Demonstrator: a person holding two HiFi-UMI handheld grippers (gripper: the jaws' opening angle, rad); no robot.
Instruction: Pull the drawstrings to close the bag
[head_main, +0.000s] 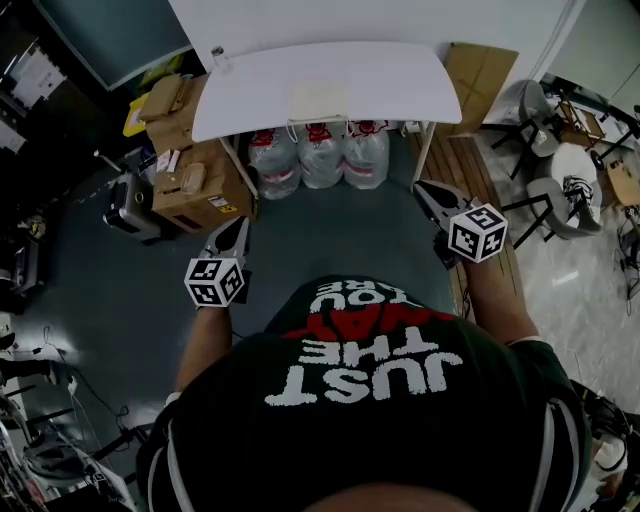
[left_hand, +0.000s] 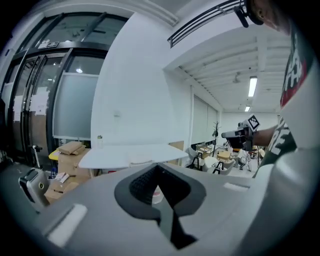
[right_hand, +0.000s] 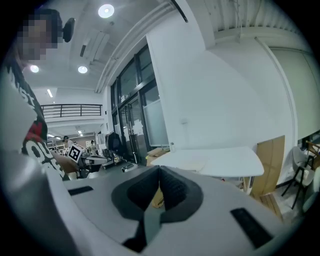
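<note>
A pale flat bag (head_main: 318, 98) lies on the white table (head_main: 400, 90), well ahead of me; no drawstrings can be made out at this distance. My left gripper (head_main: 236, 230) hangs over the floor short of the table's left leg, its jaws shut and empty (left_hand: 157, 167). To the right, my right gripper (head_main: 424, 190) is held near the table's right leg, also shut with nothing between its pads (right_hand: 159, 170). The bag (right_hand: 192, 162) shows faintly on the tabletop in the right gripper view. Neither gripper is near the bag.
Three large water bottles (head_main: 320, 155) stand under the table. Cardboard boxes (head_main: 190, 170) are stacked at its left, and a small bottle (head_main: 218, 55) stands on its far left corner. Brown boards (head_main: 480, 75) lean at the right, with chairs (head_main: 560, 190) beyond.
</note>
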